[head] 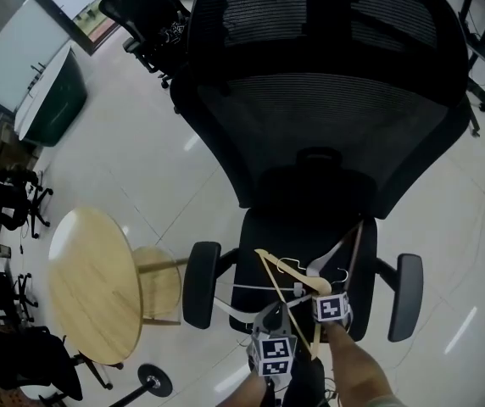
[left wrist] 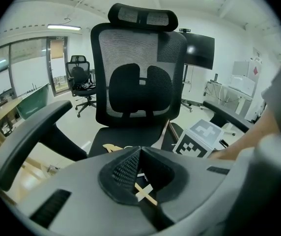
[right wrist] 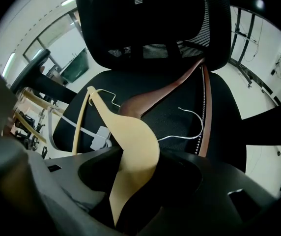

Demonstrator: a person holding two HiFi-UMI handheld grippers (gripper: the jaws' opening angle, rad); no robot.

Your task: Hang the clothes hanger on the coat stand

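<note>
1. Pale tiled office floor (head: 141, 168): a black mesh chair (head: 310, 100) stands at centre, with a round wooden table (head: 90, 287) to its left.
2. Pale wooden hanger (right wrist: 130, 136): over the near edge of the chair seat, its hook at the far end.
3. Right gripper (right wrist: 140, 154): jaws clamped on the pale wooden hanger's broad shoulder.
4. Left gripper (left wrist: 140, 149): jaw tips together. A thin pale bar shows in the hollow between the jaws; I cannot tell whether it is gripped.
5. Brown hanger (right wrist: 180, 82) and wire hanger (right wrist: 194, 127): lying on the seat, farther back.
</note>
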